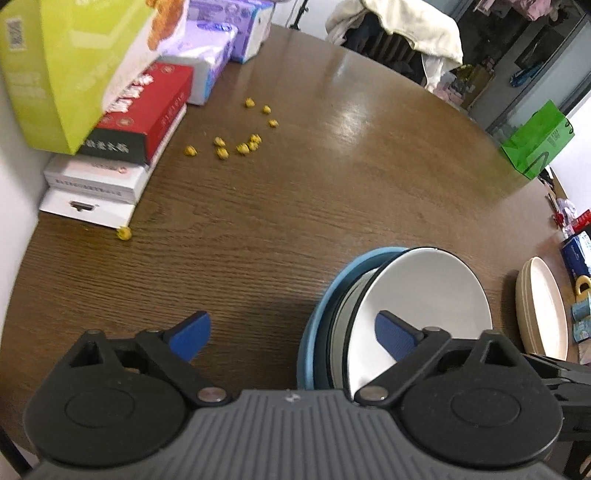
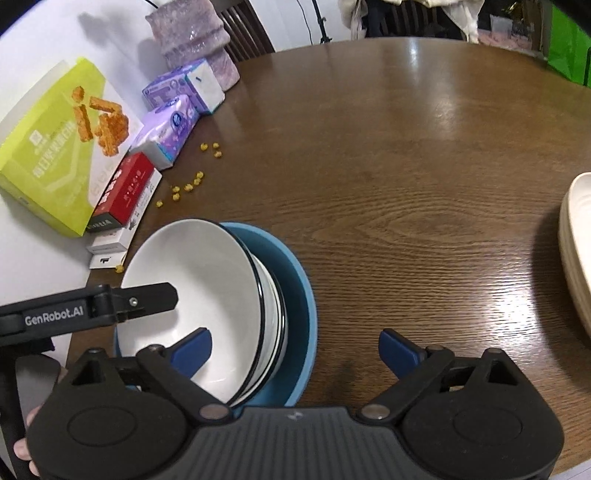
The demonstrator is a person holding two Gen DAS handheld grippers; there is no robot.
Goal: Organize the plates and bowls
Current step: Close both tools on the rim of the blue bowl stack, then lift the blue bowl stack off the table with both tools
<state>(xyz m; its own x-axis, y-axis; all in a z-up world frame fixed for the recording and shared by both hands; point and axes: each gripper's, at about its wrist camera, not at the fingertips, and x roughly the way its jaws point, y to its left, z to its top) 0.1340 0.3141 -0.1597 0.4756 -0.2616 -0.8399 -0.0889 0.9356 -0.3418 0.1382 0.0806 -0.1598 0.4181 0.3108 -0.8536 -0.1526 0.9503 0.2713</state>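
White bowls with dark rims (image 1: pixel 428 295) are nested in a stack inside a blue bowl (image 1: pixel 325 295) on the brown table; the stack also shows in the right wrist view, white bowls (image 2: pixel 207 280) in the blue bowl (image 2: pixel 299 302). A stack of cream plates (image 1: pixel 546 306) lies to the right of it and shows at the right edge of the right wrist view (image 2: pixel 580 240). My left gripper (image 1: pixel 291 336) is open and empty, its right finger over the top white bowl. My right gripper (image 2: pixel 295 350) is open and empty, its left finger over the same bowl.
Boxes and tissue packs (image 1: pixel 122 110) are piled along the table's left edge by the wall. Several yellow crumbs (image 1: pixel 240 144) are scattered on the brown table (image 1: pixel 332 166). A green bag (image 1: pixel 535 140) and a chair with cloth (image 1: pixel 406 29) stand beyond the far edge.
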